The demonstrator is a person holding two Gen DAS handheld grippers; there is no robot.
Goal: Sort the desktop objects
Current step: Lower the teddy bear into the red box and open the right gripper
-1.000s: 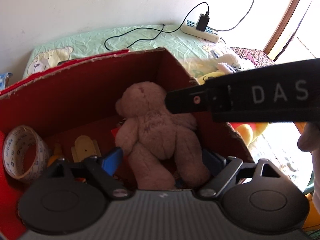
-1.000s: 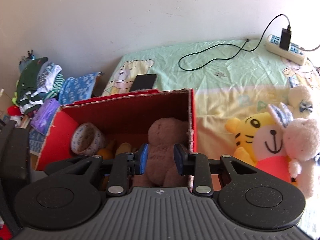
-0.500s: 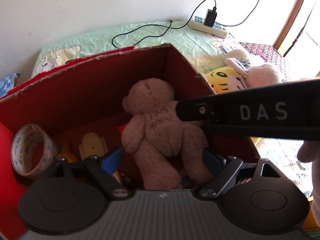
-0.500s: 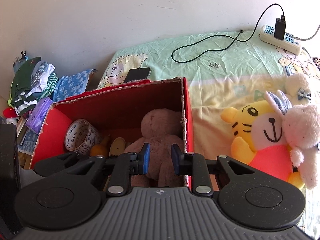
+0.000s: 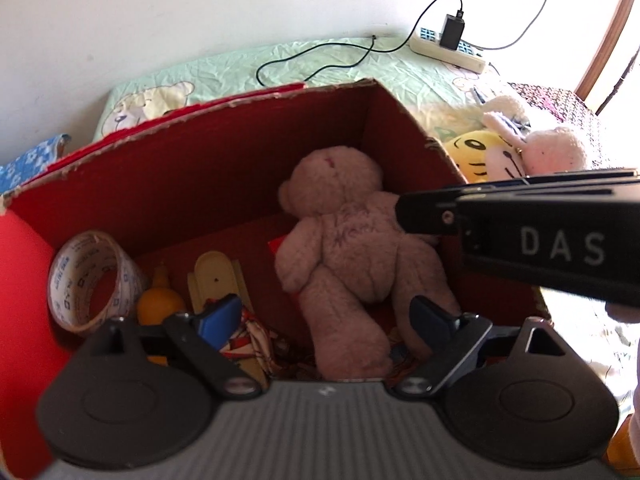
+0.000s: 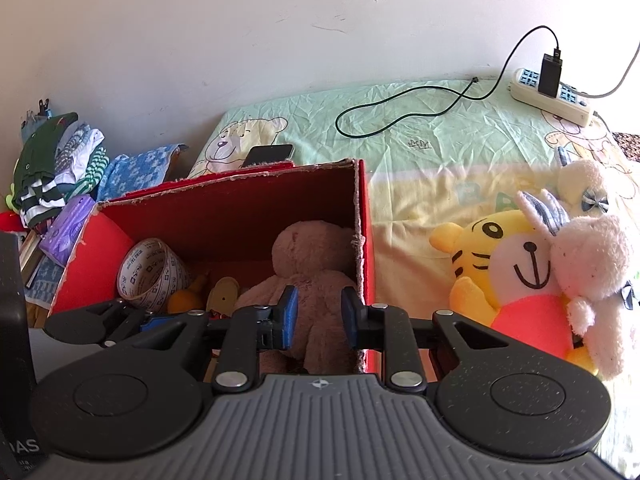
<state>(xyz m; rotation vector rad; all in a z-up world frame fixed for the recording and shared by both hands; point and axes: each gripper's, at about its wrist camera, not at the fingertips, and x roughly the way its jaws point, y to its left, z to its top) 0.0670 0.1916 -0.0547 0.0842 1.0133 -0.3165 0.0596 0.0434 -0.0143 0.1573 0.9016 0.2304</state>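
Cardboard walls of the red box (image 5: 224, 176) rise ragged-edged around a crowded floor. At its left end a roll of printed tape (image 5: 90, 280) leans against the red side wall, touching it. Just right of the tape sit an orange bottle-like thing (image 5: 160, 304) and a pale yellow flat piece (image 5: 214, 280), close together, with only narrow strips of bare floor between them. The left gripper (image 5: 324, 322) points down into the box; its jaws are opening and stand wide, the blue pads clear of the plush on both sides, with the brown teddy bear's (image 5: 344, 240) legs between them. The bear lies against the box's right wall, head toward the far corner, filling most of the right half. The right gripper (image 6: 318, 316) hangs over the box's near right corner, its jaws drawn narrow with a gap between the pads and nothing pinched; they are closing slowly. In the left wrist view its black body crosses above the right wall. Beyond that frayed wall the bedsheet (image 6: 420, 208) lies open and bare up to a yellow tiger plush (image 6: 508, 276) and a pink rabbit plush (image 6: 592, 264) pressed together near the right edge. Farther back, a black cable (image 6: 400, 108) loops toward a power strip (image 6: 556, 96).
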